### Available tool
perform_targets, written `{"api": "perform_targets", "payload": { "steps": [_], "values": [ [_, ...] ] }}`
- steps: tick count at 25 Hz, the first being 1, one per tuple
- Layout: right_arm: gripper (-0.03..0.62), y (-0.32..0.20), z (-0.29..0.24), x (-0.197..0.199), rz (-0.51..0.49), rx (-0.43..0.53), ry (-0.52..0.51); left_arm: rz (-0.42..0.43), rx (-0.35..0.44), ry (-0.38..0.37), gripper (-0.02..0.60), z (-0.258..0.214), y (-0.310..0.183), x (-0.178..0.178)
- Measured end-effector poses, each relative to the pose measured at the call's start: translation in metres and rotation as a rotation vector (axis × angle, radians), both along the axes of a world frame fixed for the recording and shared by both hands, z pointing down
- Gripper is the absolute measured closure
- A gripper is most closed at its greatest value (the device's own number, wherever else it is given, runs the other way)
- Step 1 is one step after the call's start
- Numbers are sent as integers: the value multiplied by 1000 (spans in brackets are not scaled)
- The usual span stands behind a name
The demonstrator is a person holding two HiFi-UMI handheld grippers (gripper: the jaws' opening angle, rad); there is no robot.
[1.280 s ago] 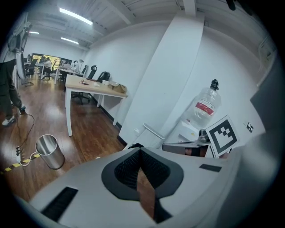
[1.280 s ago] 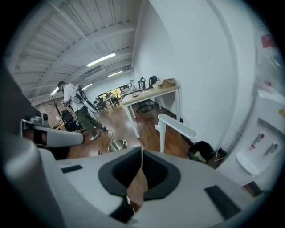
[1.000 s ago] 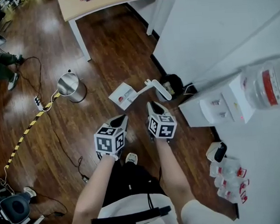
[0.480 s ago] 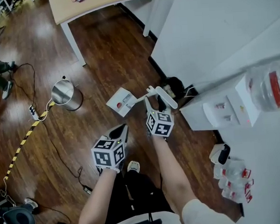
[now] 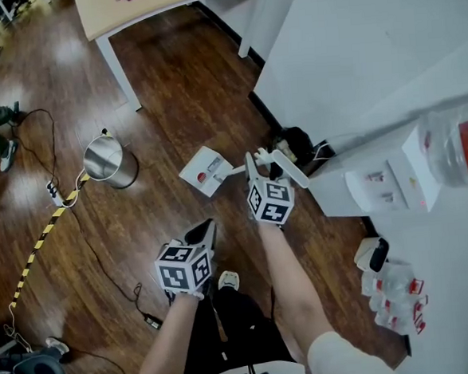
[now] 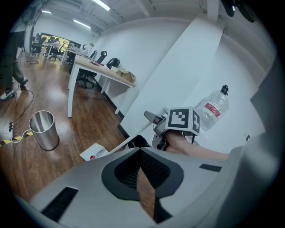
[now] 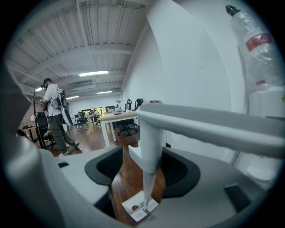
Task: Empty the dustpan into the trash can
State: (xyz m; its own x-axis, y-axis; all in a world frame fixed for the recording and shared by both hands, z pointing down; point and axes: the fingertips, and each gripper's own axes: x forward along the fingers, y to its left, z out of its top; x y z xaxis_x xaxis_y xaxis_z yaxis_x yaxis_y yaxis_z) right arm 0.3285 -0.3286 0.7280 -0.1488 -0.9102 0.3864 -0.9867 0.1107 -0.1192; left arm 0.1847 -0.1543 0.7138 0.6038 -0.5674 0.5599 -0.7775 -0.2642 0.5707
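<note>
A white dustpan [image 5: 209, 170] lies on the wood floor, and its long white handle [image 5: 284, 161] rises toward the wall. My right gripper [image 5: 258, 163] is at the upper handle. In the right gripper view the handle shaft [image 7: 149, 151] stands between the wide jaws with floor showing on both sides, and the dustpan [image 7: 139, 207] lies below. The steel trash can [image 5: 108, 160] stands to the left, apart from the pan. My left gripper [image 5: 207, 228] hangs lower and nearer me, shut and holding nothing. Its own view shows the trash can [image 6: 43, 130] and dustpan [image 6: 94, 152].
A wooden desk [image 5: 149, 4] stands at the back. A water dispenser [image 5: 378, 188] with a bottle [image 5: 459, 142] is against the white wall on the right, and a black object [image 5: 295, 142] sits behind the handle. A cable with a power strip [image 5: 54, 189] and striped tape [image 5: 38, 244] cross the floor.
My right gripper has moved forward to the dustpan handle and its jaws have spread around the shaft. My left gripper has dropped lower and back toward me.
</note>
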Motion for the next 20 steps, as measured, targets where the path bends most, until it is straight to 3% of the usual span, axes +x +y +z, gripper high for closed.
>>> {"api": "perform_targets", "payload": {
  "steps": [4, 7, 12, 20],
  "values": [
    [305, -8, -2, -2, 18, 22, 4, 2, -3, 7, 594, 0, -6, -6],
    [345, -13, -4, -3, 28, 32, 21, 3, -7, 8, 593, 0, -9, -12],
    [391, -17, -3, -1, 38, -1, 54, -9, -24, 12, 594, 4, -12, -23],
    [396, -19, 1, -3, -6, -56, 41, -21, -30, 29, 593, 1, -16, -30]
  ]
}}
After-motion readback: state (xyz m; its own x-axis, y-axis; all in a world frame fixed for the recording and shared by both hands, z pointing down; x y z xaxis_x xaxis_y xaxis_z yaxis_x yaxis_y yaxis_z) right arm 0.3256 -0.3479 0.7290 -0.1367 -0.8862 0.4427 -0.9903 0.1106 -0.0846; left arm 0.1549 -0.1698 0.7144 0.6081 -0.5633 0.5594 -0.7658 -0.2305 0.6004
